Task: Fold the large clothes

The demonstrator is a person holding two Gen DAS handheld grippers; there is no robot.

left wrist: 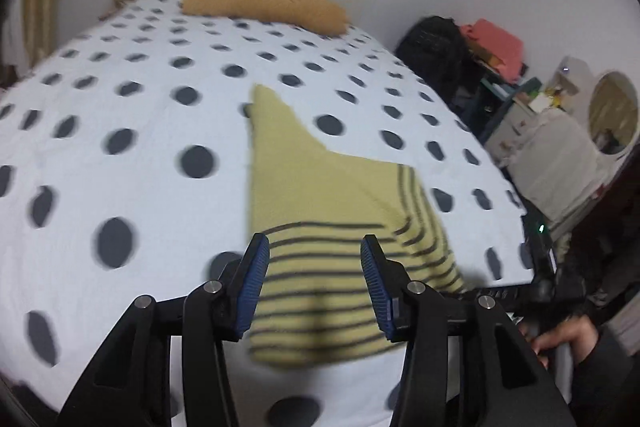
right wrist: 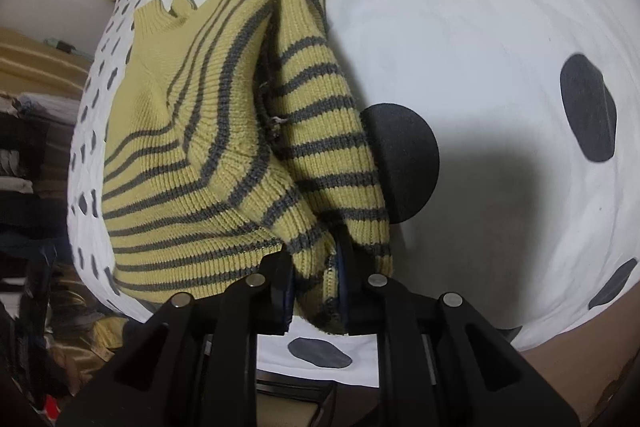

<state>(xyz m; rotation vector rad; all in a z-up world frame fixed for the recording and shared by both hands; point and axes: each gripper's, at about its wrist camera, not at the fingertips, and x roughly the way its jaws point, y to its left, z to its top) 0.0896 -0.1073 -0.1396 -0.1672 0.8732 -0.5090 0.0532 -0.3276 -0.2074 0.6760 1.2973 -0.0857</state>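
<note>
Left gripper [left wrist: 314,283]: black two-finger tongs with blue ribbed pads, jaws standing apart with nothing pressed between them.
Left pads [left wrist: 252,287]: both clear of the yellow knitted sweater with dark grey stripes [left wrist: 320,195], which lies beyond and below the gap.
Left pose: tilted forward and downward; the picture is blurred.
Right gripper [right wrist: 316,291]: the same black tongs, jaws drawn nearly together.
Right grip: the pads clamp a bunched fold of the sweater's striped hem, knit filling the whole gap.
Right pose: pointing steeply down.
Person's hand [left wrist: 568,337]: seen from the left tongs, low at their right, fingers wrapped around a handle.
</note>
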